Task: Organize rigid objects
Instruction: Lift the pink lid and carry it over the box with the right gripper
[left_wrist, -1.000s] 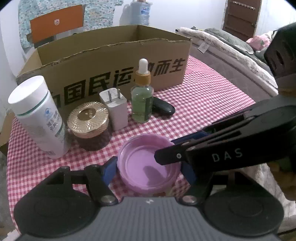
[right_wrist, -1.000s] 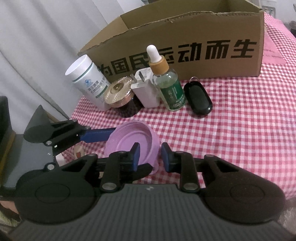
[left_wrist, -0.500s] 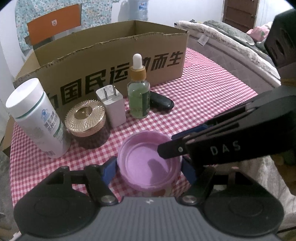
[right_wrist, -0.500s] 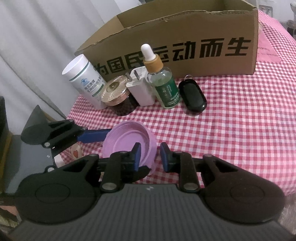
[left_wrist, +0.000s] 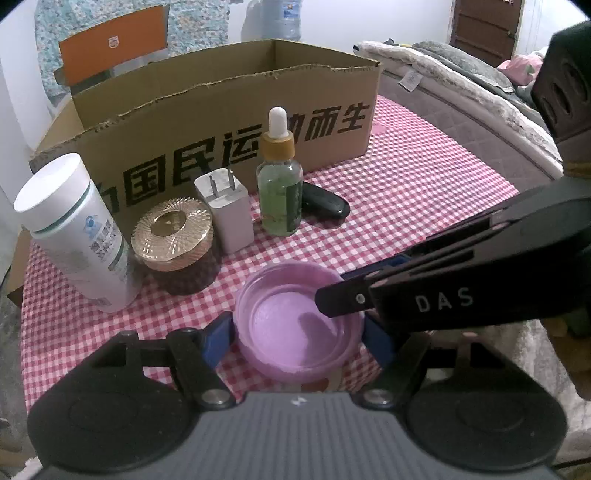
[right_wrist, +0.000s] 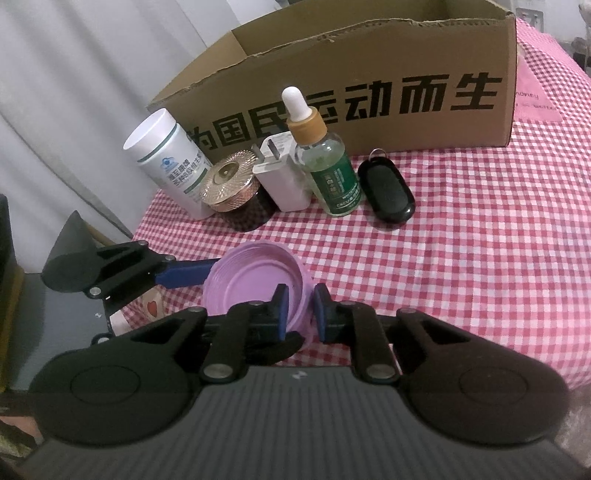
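A purple lid (left_wrist: 295, 325), hollow side up, hangs slightly tilted just above the red-checked tablecloth (left_wrist: 406, 192). My left gripper (left_wrist: 297, 338) spans its full width, one blue pad pressed on each side. In the right wrist view my right gripper (right_wrist: 299, 310) has pinched the near wall of the purple lid (right_wrist: 251, 280), one pad inside the rim and one outside. The left gripper's blue finger (right_wrist: 184, 275) reaches the lid from the left. The right gripper's black finger (left_wrist: 354, 295) crosses over the lid's right edge.
A row stands behind the lid: white bottle (left_wrist: 74, 236), gold-topped jar (left_wrist: 173, 243), white charger (left_wrist: 225, 210), green dropper bottle (left_wrist: 279, 184), black key fob (left_wrist: 325, 203). An open cardboard box (left_wrist: 221, 129) sits behind them. A bed lies to the right.
The right gripper's jaws have narrowed and closed on the lid's rim. The left gripper keeps its hold, and the lid stays in place.
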